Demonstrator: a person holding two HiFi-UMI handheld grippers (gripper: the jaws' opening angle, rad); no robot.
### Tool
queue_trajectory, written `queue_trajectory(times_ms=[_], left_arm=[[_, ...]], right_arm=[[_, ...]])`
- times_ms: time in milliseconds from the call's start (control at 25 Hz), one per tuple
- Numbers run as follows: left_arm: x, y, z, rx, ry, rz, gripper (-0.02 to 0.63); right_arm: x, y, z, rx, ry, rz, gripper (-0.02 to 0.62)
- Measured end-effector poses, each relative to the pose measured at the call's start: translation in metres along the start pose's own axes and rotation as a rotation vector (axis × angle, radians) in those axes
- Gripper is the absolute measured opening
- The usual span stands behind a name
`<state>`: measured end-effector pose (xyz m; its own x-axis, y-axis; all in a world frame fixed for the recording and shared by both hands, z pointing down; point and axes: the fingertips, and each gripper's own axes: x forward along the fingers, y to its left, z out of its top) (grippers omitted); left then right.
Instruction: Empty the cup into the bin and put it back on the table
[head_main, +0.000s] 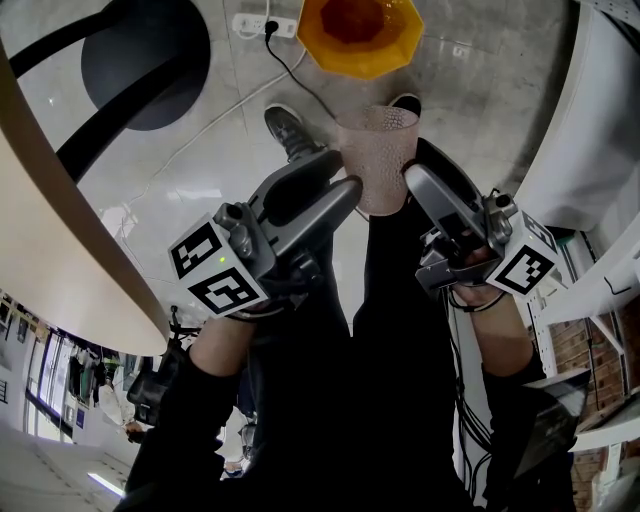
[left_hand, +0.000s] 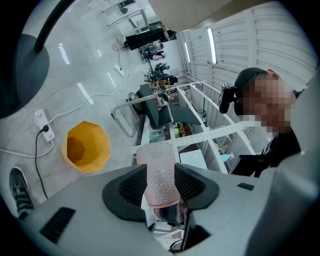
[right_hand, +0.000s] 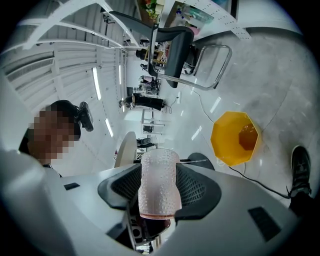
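A pink dimpled cup (head_main: 376, 158) hangs in the air over the person's legs, a little short of the orange octagonal bin (head_main: 360, 35) on the floor. My left gripper (head_main: 350, 188) holds its left side and my right gripper (head_main: 412, 178) its right side. In the left gripper view the cup (left_hand: 160, 172) sits between both ribbed pads of the left gripper (left_hand: 161, 184), with the bin (left_hand: 86, 146) off to the left. The right gripper view has the cup (right_hand: 159, 182) pinched between the right gripper's (right_hand: 159, 190) pads, the bin (right_hand: 235, 138) to the right.
A beige table edge (head_main: 60, 230) curves along the left, with its black base (head_main: 140, 60) on the floor. A power strip (head_main: 265, 24) and cable lie beside the bin. The person's shoe (head_main: 290, 130) is below the cup. White shelving (head_main: 600, 200) stands at right.
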<state>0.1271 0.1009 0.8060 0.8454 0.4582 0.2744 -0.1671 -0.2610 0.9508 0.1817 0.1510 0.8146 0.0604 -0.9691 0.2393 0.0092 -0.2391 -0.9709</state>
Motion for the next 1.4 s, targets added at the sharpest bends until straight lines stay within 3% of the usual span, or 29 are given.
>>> queue_trajectory(times_ms=[840,1400], left_arm=[[0.002,0.001,-0.003,-0.016,0.012,0.008,0.183],[0.010,-0.009,-0.012,0.004,0.054,0.013,0.183]], right_arm=[[-0.001,-0.001,0.002,-0.012,-0.006,-0.015,0.221],[-0.010,0.007,0.009,-0.106,0.040,-0.001,0.221]])
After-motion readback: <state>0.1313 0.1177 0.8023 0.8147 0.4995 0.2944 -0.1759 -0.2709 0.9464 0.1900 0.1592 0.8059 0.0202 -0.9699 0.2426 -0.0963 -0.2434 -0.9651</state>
